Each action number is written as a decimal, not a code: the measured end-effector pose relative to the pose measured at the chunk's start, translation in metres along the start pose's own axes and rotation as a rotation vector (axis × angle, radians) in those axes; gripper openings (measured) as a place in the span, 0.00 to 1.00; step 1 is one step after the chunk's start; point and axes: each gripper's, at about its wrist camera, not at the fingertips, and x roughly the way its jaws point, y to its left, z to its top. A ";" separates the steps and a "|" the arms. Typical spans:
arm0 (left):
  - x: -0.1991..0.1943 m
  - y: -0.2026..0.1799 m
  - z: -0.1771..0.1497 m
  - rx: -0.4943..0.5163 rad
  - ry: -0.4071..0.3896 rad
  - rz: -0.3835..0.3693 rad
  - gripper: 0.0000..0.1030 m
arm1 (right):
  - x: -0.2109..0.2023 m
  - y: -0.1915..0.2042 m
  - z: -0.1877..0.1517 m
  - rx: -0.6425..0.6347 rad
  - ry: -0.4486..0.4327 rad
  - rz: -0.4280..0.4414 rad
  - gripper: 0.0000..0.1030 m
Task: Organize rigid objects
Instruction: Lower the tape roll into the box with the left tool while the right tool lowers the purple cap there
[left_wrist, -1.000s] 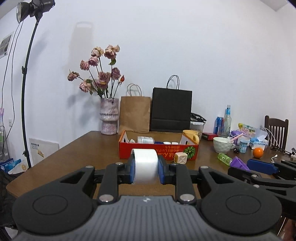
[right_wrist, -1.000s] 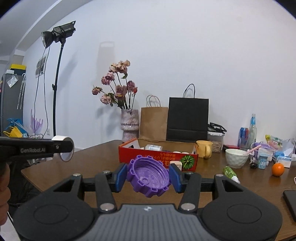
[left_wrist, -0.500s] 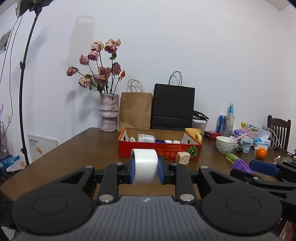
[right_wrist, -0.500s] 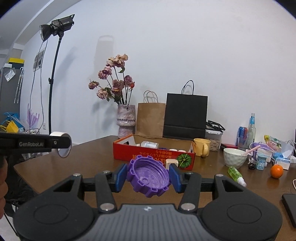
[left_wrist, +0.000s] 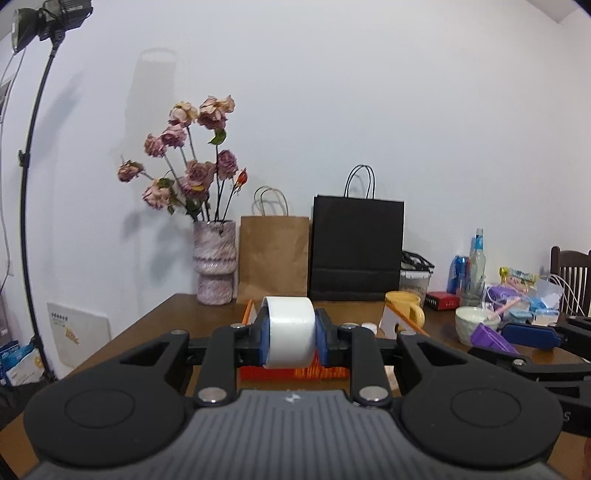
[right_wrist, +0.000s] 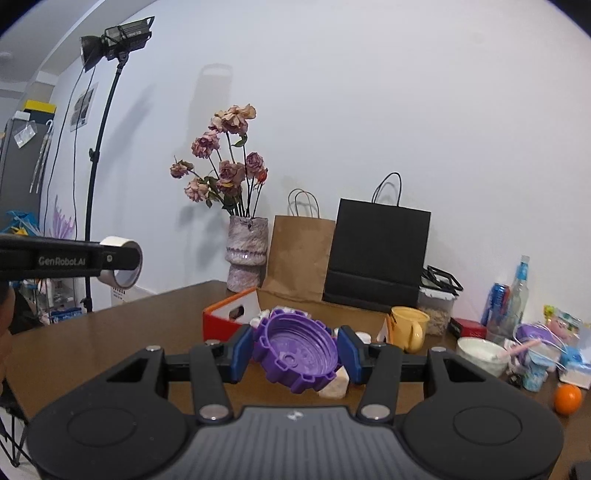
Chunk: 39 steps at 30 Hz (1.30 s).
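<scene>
Behind our brown wooden table (right_wrist: 110, 332) stands a plain white wall, and we take the red cardboard box (right_wrist: 221, 321) on that table as our landmark. Our left gripper (left_wrist: 291, 334) is clamped on a white tape roll (left_wrist: 290, 334), held in the air just in front of the box and hiding most of it in the left wrist view. Our right gripper (right_wrist: 295, 354) grips a purple ridged lid (right_wrist: 297, 350) between its blue pads (right_wrist: 240, 352), tilted, also just in front of the box. Beyond the box, against the wall, stand a brown paper bag (right_wrist: 299, 254) and a black paper bag (right_wrist: 376, 254), with a vase of dried roses (right_wrist: 245, 253) to the left of them. Right of the box sit a yellow mug (right_wrist: 408, 328), a white bowl (right_wrist: 480, 354) and, farther right, an orange (right_wrist: 567, 398). A studio light on a stand (right_wrist: 110, 40) rises far left of the box.
</scene>
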 end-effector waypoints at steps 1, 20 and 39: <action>0.009 0.001 0.005 0.002 -0.004 0.000 0.24 | 0.009 -0.005 0.006 0.010 0.001 0.012 0.48; 0.217 0.019 0.081 0.050 0.103 0.019 0.24 | 0.233 -0.080 0.096 0.106 0.175 0.110 0.48; 0.405 0.031 -0.032 -0.063 0.614 -0.031 0.29 | 0.420 -0.065 -0.008 0.159 0.617 0.151 0.49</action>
